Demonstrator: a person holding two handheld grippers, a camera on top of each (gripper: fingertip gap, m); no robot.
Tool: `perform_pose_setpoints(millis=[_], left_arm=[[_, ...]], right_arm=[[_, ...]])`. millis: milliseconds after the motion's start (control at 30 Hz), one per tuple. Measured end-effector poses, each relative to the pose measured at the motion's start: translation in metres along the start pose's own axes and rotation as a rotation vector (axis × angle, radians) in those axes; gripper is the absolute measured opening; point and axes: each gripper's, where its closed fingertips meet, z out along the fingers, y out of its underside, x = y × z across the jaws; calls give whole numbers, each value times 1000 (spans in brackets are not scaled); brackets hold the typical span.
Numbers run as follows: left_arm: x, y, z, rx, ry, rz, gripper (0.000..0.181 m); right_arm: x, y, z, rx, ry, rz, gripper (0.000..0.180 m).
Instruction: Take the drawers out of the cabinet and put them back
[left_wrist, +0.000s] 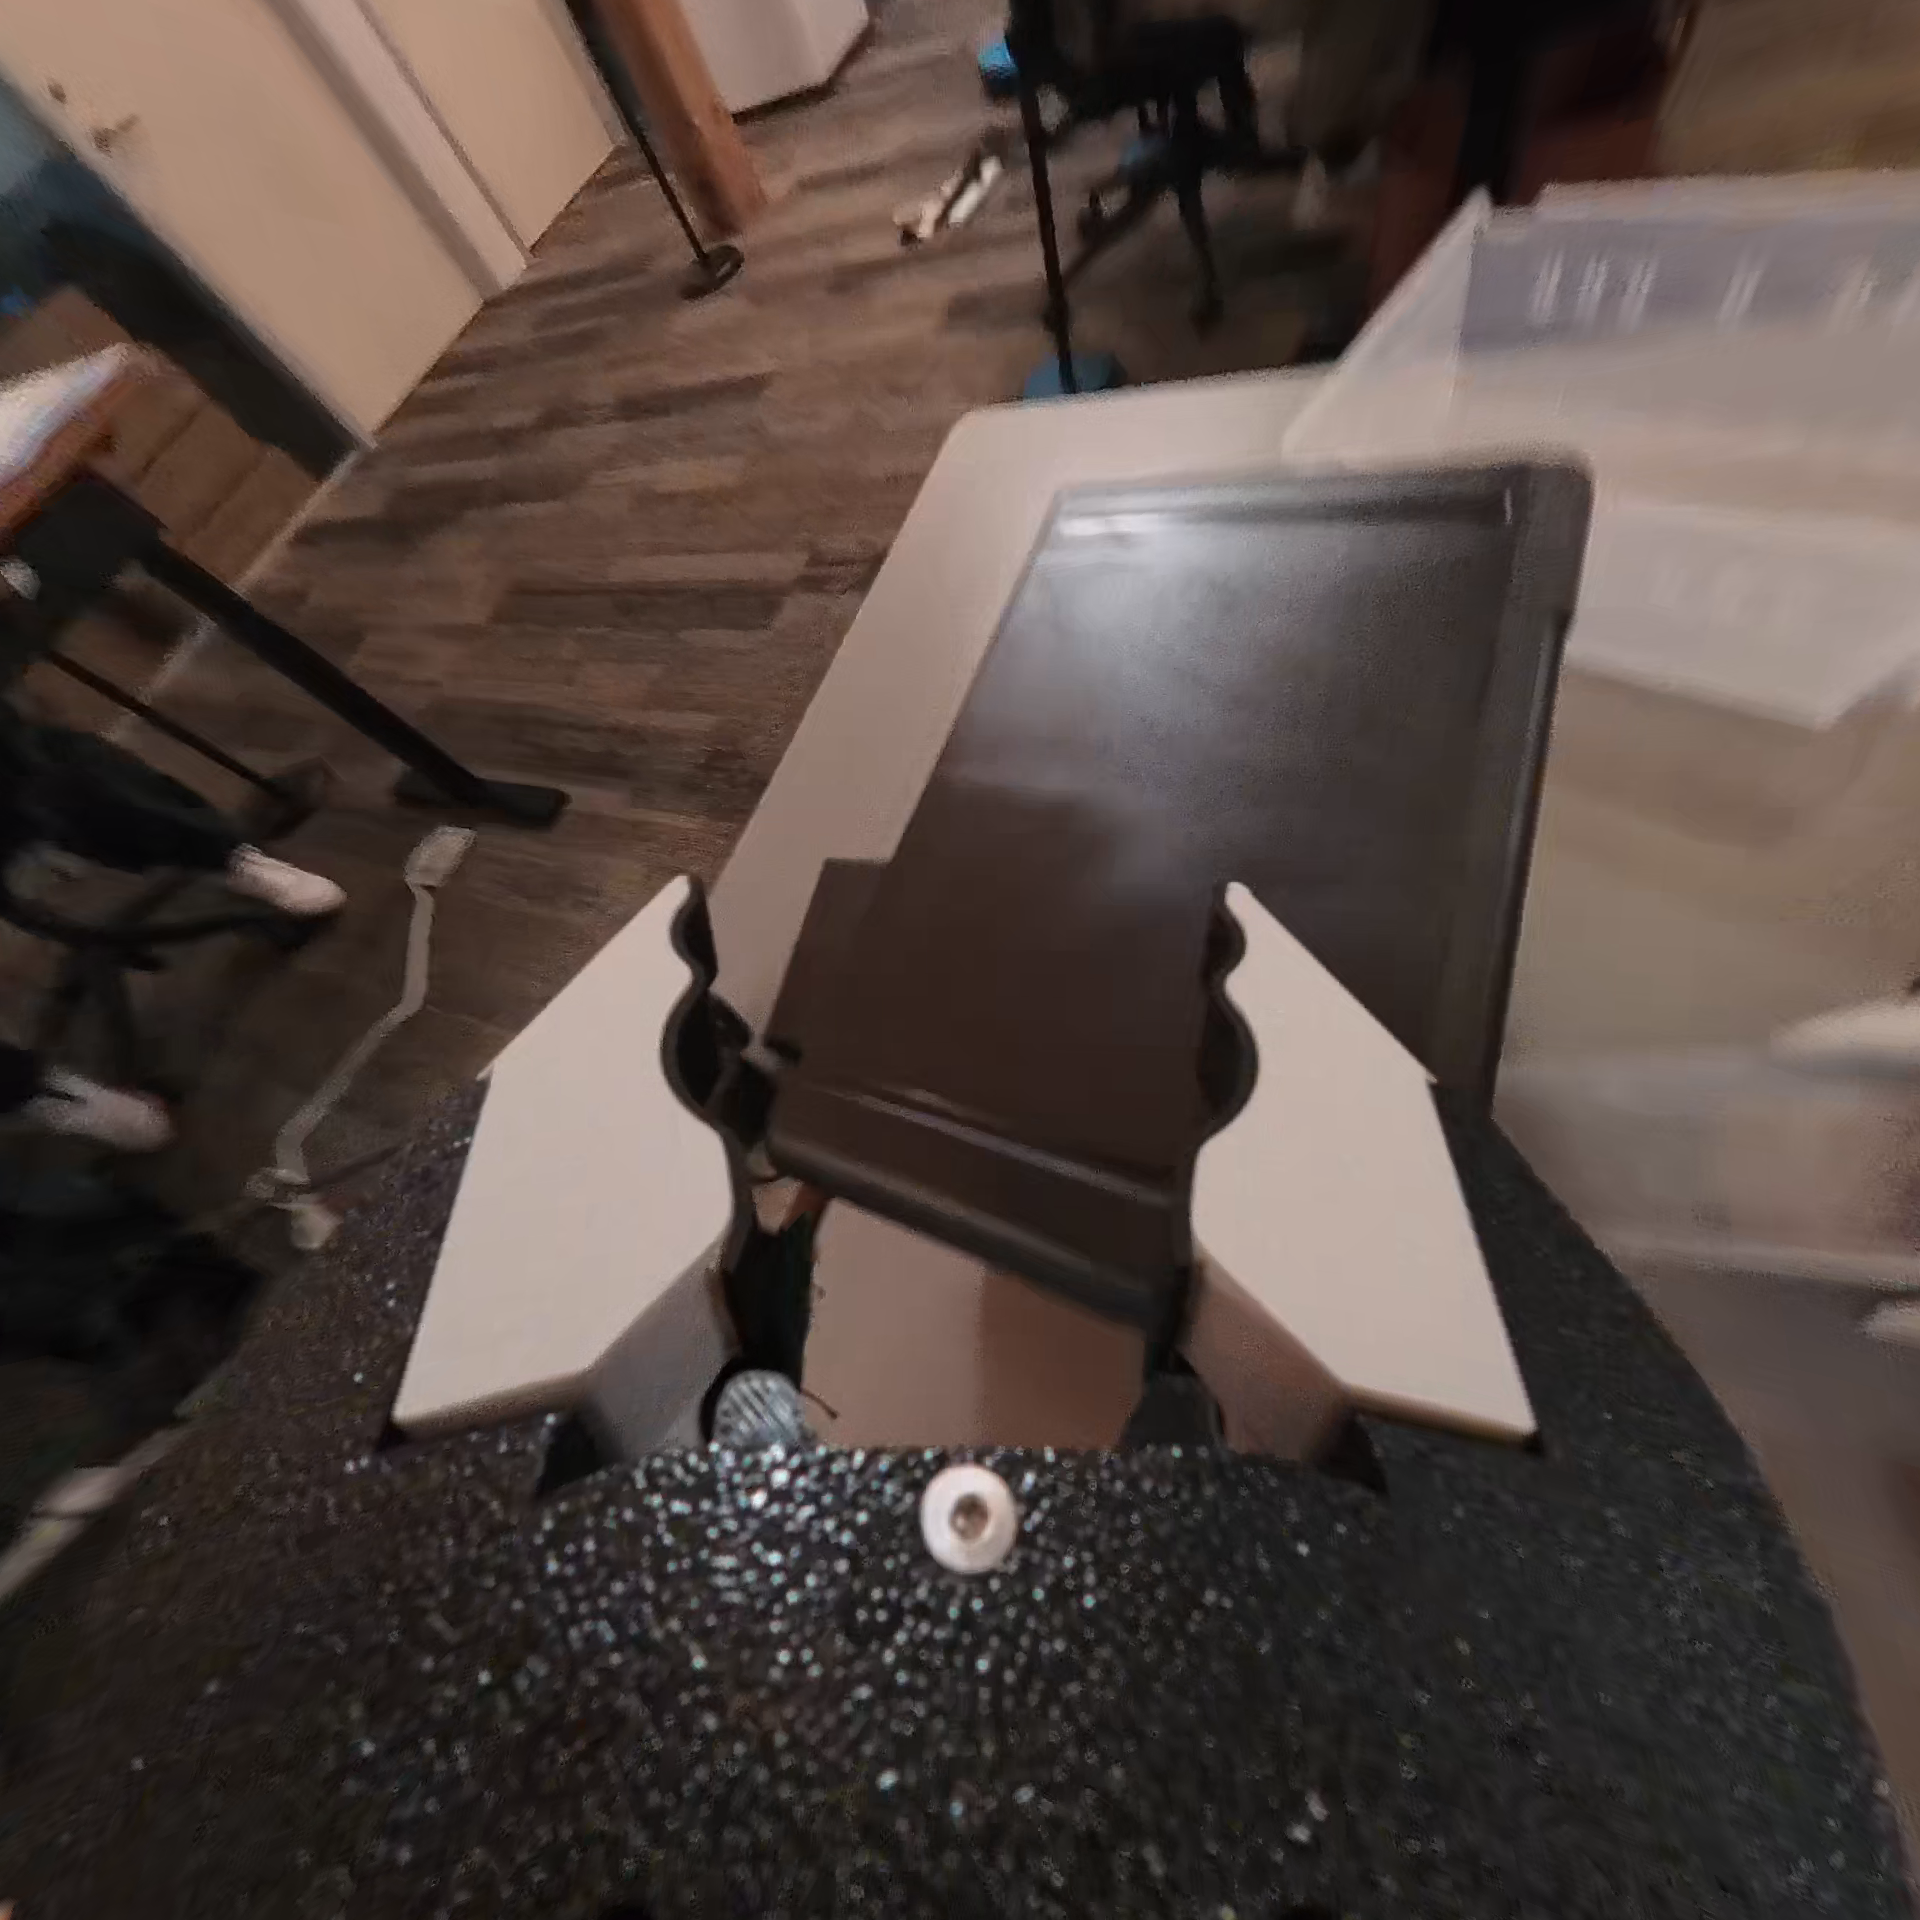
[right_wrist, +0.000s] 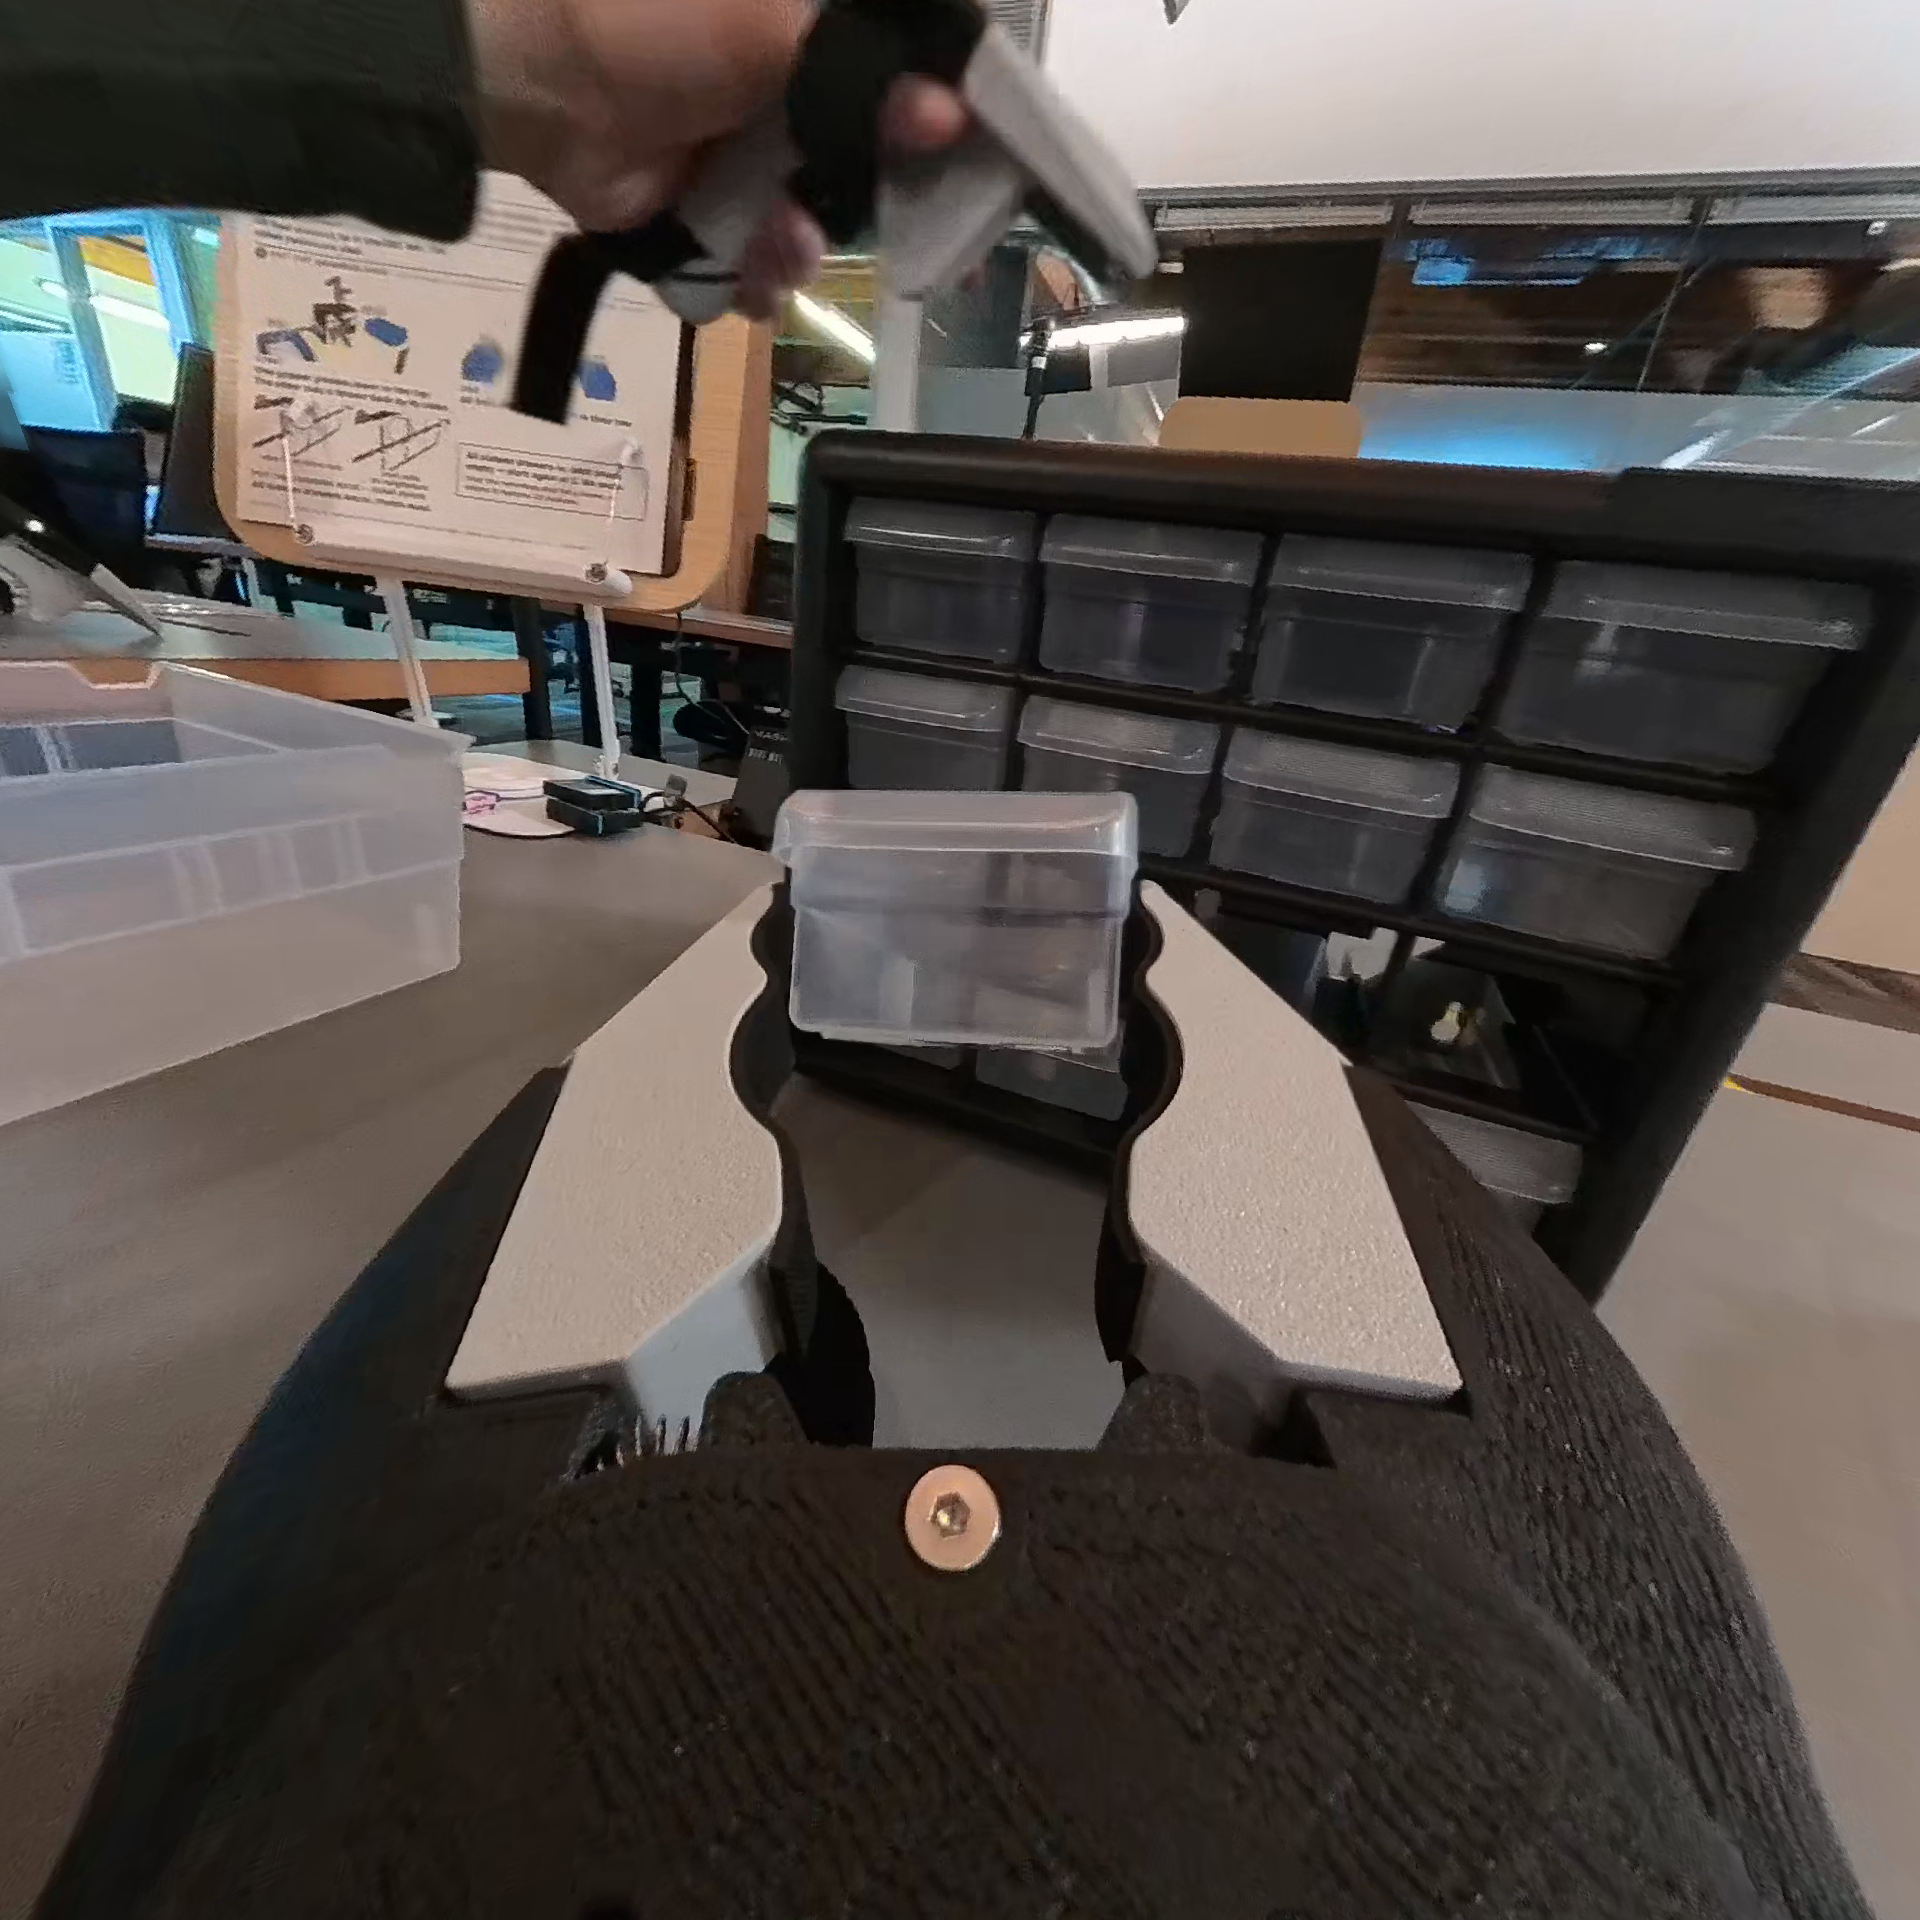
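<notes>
A black cabinet (right_wrist: 1351, 483) of small clear drawers stands on the table, with open slots in its lower rows (right_wrist: 1455, 1023). My right gripper (right_wrist: 951, 935) is shut on one clear drawer (right_wrist: 956, 925) and holds it just in front of the cabinet's lower left. My left gripper (left_wrist: 961, 914) is over the cabinet's flat black top (left_wrist: 1299, 675). Its fingers stand wide apart on either side of the top's near end, with a gap showing at the left finger. In the right wrist view a hand holds the left gripper (right_wrist: 987, 156), blurred, above the cabinet's top left corner.
A large clear plastic bin (right_wrist: 208, 831) sits on the grey table (right_wrist: 260, 1195) to the left. A paper sign on a stand (right_wrist: 447, 395) is behind it. Another clear bin (left_wrist: 1662, 364) lies beyond the cabinet. The table edge and the wood floor (left_wrist: 582, 499) are at left.
</notes>
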Motion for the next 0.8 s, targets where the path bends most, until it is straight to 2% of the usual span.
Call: perform_pose_setpoints(millis=[67, 133, 200, 300, 467, 567, 667, 800], left_arm=[[-13, -1, 15, -12, 33, -172, 105], [-16, 15, 33, -122, 100, -304, 124], [-17, 27, 46, -214, 167, -414, 135], [-23, 41, 56, -334, 191, -438, 135], [-9, 65, 67, -547, 288, -396, 125], [2, 61, 72, -536, 379, -441, 113], [1, 64, 73, -513, 393, -465, 116], [3, 67, 75, -452, 404, -519, 119]], right_arm=[[-4, 0, 1, -1, -11, -9, 63], [-6, 0, 0, 0, -17, -17, 63], [-4, 0, 0, 1, -11, -16, 63], [1, -1, -1, 10, 13, -3, 63], [1, -5, -1, 44, 17, 8, 62], [-3, -10, 0, 74, 4, 16, 62], [-6, -21, 0, 128, -22, 26, 62], [6, -18, 3, 96, -6, 80, 62]])
